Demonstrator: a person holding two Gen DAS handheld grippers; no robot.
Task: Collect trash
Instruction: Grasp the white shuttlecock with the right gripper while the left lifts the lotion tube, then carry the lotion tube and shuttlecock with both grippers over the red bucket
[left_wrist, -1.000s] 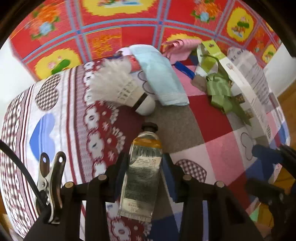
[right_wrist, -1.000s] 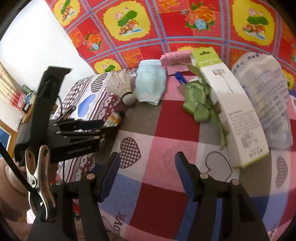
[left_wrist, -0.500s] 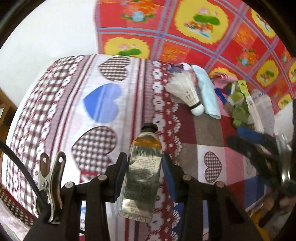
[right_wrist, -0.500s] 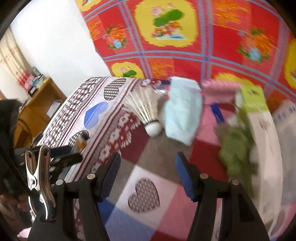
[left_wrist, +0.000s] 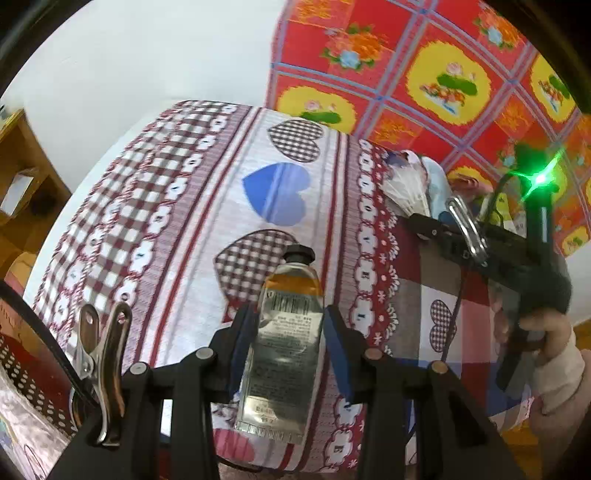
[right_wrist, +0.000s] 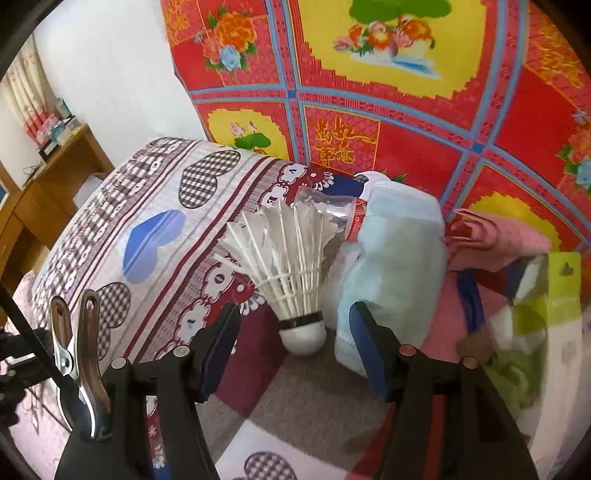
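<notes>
The left gripper (left_wrist: 288, 332) is pinching a tube (left_wrist: 286, 332) of cream between its blue pads, jaws pressed against the tube's flat silver body on both sides. The tube is pointing away from the camera, black cap forward, crimped end hanging back toward the gripper's frame. It is being carried above the heart-patterned bedcover (left_wrist: 207, 206), with the gripper angled steeply down at the cloth.

Over on the right side of the left wrist view, the right gripper (left_wrist: 436, 225) is showing up as a black frame with a green light glowing on it, and the person's hand (left_wrist: 546, 332) in a pale sleeve is wrapping around its handle.

From the right wrist view, the right gripper (right_wrist: 295, 332) is standing spread, nothing between its pads. It is tilting down toward a white feather shuttlecock (right_wrist: 291, 266) lying on the bedcover, cork end toward the camera and sitting right in the gap between the open fingertips, though not touched by them. Just beside the shuttlecock, a folded pale blue cloth (right_wrist: 395, 254) is lying close to the right fingertip, and a pink cloth (right_wrist: 495, 240) and a green-edged box (right_wrist: 561, 288) are lying farther right.
</notes>
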